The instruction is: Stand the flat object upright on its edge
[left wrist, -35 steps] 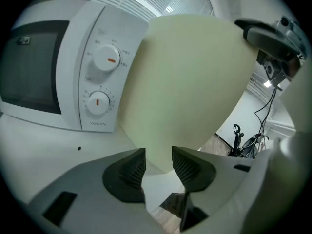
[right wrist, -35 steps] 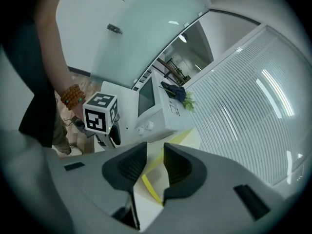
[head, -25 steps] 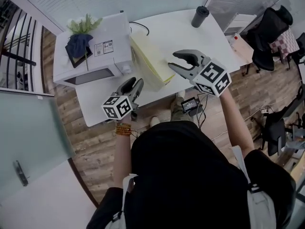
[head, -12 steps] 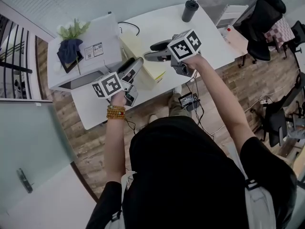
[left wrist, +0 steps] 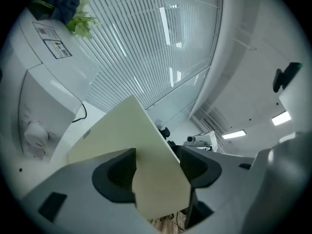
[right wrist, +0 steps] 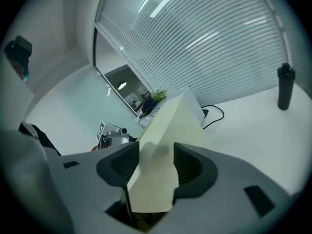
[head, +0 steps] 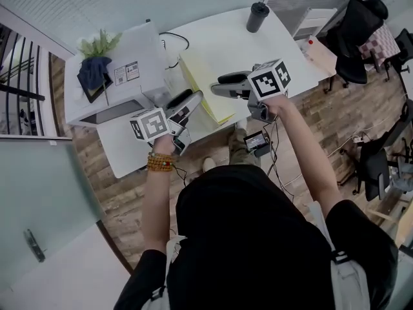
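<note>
The left gripper (left wrist: 157, 168) is standing wide open, its jaws having just been opening, with one corner of the pale yellow board (left wrist: 126, 130) lying between them. The right gripper (right wrist: 157, 165) is straddling another corner, its jaws apart and just closing. The board is resting on the white table (head: 226, 37) near the microwave (head: 113, 76). A black tumbler (head: 257, 16) is standing well beyond.

Microwave (head: 113, 86) crowds the left gripper (head: 195, 97); bottle (head: 257, 16) stands well apart, far right.
</note>
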Available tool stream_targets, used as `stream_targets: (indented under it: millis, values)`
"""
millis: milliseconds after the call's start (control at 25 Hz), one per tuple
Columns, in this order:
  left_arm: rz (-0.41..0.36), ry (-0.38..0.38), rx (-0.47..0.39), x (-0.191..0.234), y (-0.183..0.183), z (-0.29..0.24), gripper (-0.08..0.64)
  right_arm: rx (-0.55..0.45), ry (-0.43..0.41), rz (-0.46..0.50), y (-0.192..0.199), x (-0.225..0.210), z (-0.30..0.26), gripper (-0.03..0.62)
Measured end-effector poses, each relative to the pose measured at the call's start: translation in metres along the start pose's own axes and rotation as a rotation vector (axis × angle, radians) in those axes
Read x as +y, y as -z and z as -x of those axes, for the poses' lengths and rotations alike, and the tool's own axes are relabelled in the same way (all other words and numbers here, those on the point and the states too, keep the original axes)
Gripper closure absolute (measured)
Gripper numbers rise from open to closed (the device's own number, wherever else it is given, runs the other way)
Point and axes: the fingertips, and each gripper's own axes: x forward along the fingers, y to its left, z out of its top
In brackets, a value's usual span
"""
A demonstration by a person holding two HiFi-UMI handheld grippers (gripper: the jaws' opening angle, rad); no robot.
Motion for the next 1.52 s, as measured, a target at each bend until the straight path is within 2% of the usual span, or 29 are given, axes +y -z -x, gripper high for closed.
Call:
stream_targets:
  millis: [160, 320, 400, 480, 600, 680, 800, 840, 880, 1040, 1160, 1240, 1360, 1520]
  values:
    - [0.025, 0.006, 0.028, -0.005, 0.000, -0.005, 0.282, -0.031, -0.055, -0.124, -0.005, -0.008, 0.000, 0.394]
    - [0.098, 0.016, 0.033, 0.000, -0.003, -0.008, 0.284, 0.009, -0.115, -0.210, -0.010, -0.008, -0.015, 0.394]
    - [0.098, 0.004, 0.039, 0.002, -0.006, -0.009, 0.289, 0.025, -0.111, -0.204, -0.011, -0.006, -0.019, 0.394]
    - [0.064, -0.019, 0.055, 0.001, -0.007, -0.010, 0.291, 0.018, -0.067, -0.133, -0.012, -0.002, -0.019, 0.396]
    - [-0.046, -0.032, 0.064, -0.010, -0.008, -0.009, 0.304, -0.021, -0.002, 0.035, -0.013, 0.009, -0.012, 0.405]
    - [-0.170, -0.036, 0.051, -0.022, -0.009, -0.007, 0.310, -0.061, 0.012, 0.165, -0.012, 0.022, -0.003, 0.407]
    - [-0.416, -0.075, 0.072, -0.038, 0.003, -0.006, 0.322, -0.094, 0.071, 0.361, 0.004, 0.036, 0.008, 0.418]
    - [-0.468, -0.089, 0.078, -0.039, 0.010, -0.006, 0.322, -0.085, 0.089, 0.405, 0.016, 0.037, 0.009, 0.425]
    - [-0.487, -0.099, 0.070, -0.038, 0.018, -0.005, 0.327, -0.061, 0.098, 0.439, 0.031, 0.036, 0.008, 0.430]
    - [-0.434, -0.098, -0.014, -0.028, 0.049, 0.005, 0.334, 0.050, 0.104, 0.519, 0.094, 0.035, -0.007, 0.459]
    - [-0.391, -0.103, -0.019, -0.017, 0.073, 0.011, 0.334, 0.076, 0.157, 0.551, 0.117, 0.029, -0.013, 0.463]
    - [-0.355, -0.115, -0.017, -0.006, 0.086, 0.016, 0.334, 0.087, 0.174, 0.532, 0.126, 0.023, -0.019, 0.465]
    - [-0.335, -0.139, 0.032, 0.010, 0.107, 0.021, 0.334, 0.086, 0.180, 0.475, 0.140, 0.013, -0.027, 0.465]
    - [-0.378, -0.160, 0.130, 0.027, 0.136, 0.020, 0.333, 0.109, 0.198, 0.427, 0.166, -0.002, -0.036, 0.463]
